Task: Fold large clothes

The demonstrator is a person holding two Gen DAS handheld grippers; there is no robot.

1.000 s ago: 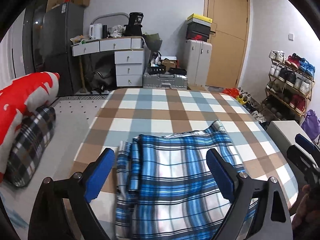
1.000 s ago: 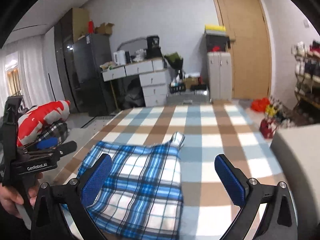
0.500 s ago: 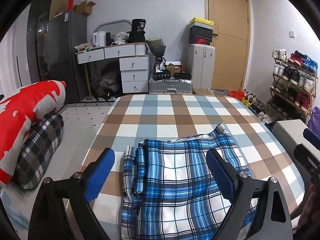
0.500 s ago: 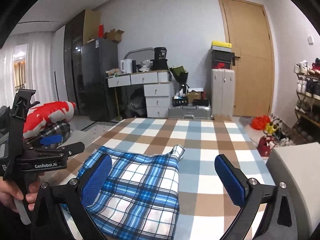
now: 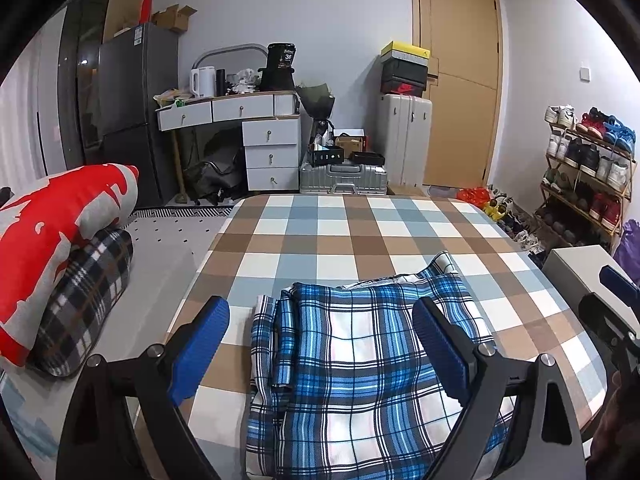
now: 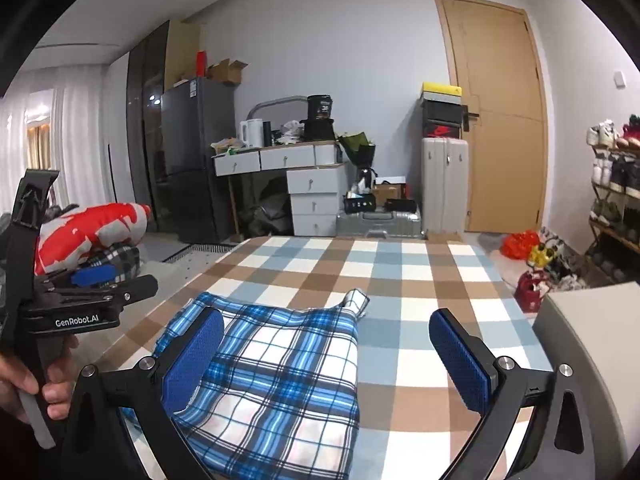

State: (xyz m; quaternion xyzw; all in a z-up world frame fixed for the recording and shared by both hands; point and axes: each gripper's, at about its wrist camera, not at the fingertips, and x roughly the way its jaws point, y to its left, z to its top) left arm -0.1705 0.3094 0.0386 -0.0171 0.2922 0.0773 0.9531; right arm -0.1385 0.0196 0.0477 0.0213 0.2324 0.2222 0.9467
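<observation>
The blue plaid garment (image 5: 360, 368), soft, light and limp, is seen lying partly folded on the checked counter (image 5: 360, 236) just below both tools, left tool (image 5: 320, 344) and right tool (image 6: 326, 364) held apart and empty; a grip at a layered edge or corner is judged best.

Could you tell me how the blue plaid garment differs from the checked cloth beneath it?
The blue plaid garment has thin dark lines on blue and white; the checked cloth has plain brown, grey-blue and white squares. The garment is folded in layers and rumpled at its left edge; the cloth lies flat and spreads far wider. Both are checked fabrics.
</observation>
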